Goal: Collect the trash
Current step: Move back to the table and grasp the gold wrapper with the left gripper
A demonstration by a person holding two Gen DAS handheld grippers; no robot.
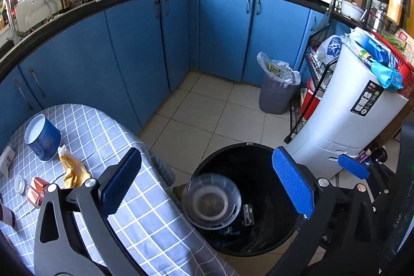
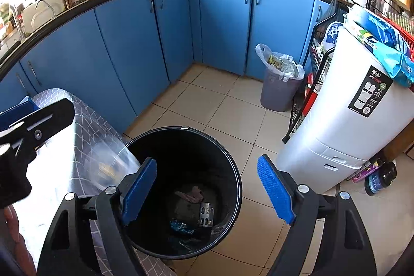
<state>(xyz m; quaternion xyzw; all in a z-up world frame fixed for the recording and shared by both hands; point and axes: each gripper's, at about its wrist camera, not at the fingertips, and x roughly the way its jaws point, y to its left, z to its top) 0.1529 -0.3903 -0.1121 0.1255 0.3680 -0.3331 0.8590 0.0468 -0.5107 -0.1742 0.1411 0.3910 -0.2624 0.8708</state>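
Observation:
A black bin (image 1: 261,162) stands on the floor beside the table. My left gripper (image 1: 207,185) hangs open above it, fingers wide apart. Between them, touching neither pad, a clear plastic bowl (image 1: 213,198) shows blurred over the bin's left side. My right gripper (image 2: 207,190) is open too, with nothing held, over the same bin (image 2: 181,146). Inside the bin lie a silver blister pack (image 2: 206,214), a blue wrapper (image 2: 181,226) and a brown scrap (image 2: 190,194). The clear bowl (image 2: 113,164) appears at the bin's left rim.
On the checked tablecloth (image 1: 145,224) sit a blue cup (image 1: 42,137), a yellow wrapper (image 1: 71,172), an orange-red pack (image 1: 37,190) and a white lid (image 1: 19,183). A grey bin with a bag (image 1: 276,92), a white appliance (image 1: 344,118) and a black rack (image 1: 315,74) stand to the right.

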